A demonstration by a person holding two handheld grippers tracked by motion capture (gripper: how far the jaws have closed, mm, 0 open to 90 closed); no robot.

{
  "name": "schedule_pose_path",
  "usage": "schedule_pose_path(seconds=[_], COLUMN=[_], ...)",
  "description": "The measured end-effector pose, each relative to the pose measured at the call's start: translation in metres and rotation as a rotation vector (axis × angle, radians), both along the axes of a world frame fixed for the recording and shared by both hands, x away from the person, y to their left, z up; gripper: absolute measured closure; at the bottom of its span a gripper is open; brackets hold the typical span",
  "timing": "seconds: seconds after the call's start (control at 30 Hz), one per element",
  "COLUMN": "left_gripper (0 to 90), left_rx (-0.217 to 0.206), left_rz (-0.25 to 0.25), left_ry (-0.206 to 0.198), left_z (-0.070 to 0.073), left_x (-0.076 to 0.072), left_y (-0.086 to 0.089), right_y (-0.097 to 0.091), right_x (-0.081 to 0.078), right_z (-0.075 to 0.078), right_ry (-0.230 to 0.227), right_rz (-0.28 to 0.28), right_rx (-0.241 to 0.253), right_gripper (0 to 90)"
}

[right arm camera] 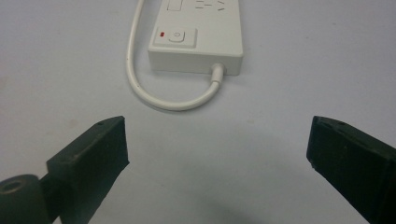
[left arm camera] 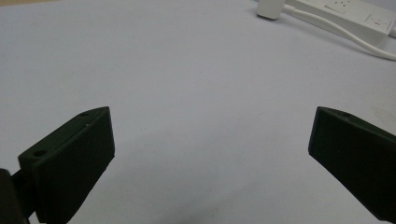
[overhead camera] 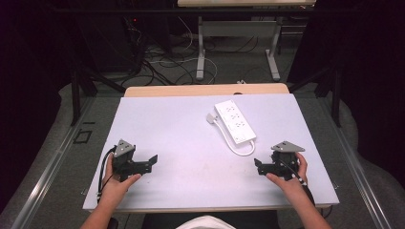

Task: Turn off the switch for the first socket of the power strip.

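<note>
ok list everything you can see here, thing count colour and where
power strip: one, white, right of centre on the far half of the table, lying flat
cord: one, white, loops from the strip's near end back along its side
plug: one, white, beside the strip's far end
table: one, pale top with a wood edge at the far side
second table: one, light top on grey legs, across the floor
floor cables: several, dark and white, beyond the table
left gripper: one, black, near left of the table, open
right gripper: one, black, near right of the table, open
</note>
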State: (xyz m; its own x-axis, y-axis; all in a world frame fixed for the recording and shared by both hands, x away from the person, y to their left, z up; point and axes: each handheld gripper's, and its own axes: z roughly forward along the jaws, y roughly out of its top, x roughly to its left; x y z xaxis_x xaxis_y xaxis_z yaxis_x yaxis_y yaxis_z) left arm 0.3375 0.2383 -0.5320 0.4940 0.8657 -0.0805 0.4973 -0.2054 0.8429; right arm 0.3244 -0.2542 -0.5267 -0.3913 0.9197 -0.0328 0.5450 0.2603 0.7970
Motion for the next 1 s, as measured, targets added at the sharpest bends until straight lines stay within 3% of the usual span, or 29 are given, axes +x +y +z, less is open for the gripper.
schedule_pose_path(seconds=[0.27, 0.57, 0.8, 1.0], left_gripper=[1.6, 2.9, 2.9, 3.7], left_rx=[0.017, 0.031, 0.003, 0.009], left_rz=[0.008, 0.029, 0.060, 0.079], left_ry=[-0.036, -0.042, -0.031, -0.023], left_z=[0.004, 0.007, 0.007, 0.007], left_x=[-0.003, -0.006, -0.006, -0.005], left_y=[-0.001, -0.002, 0.002, 0.004], right_y=[0.005, 0.011, 0.016, 0.020], right_x=[0.008, 0.017, 0.025, 0.035], right_z=[0.011, 0.025, 0.033, 0.040], right_ry=[0.008, 0.009, 0.020, 0.025], right_rz=[0.022, 0.044, 0.048, 0.050], right_rx=[0.003, -0.013, -0.023, -0.024], right_gripper=[7.0, 14.2, 14.8, 15.5])
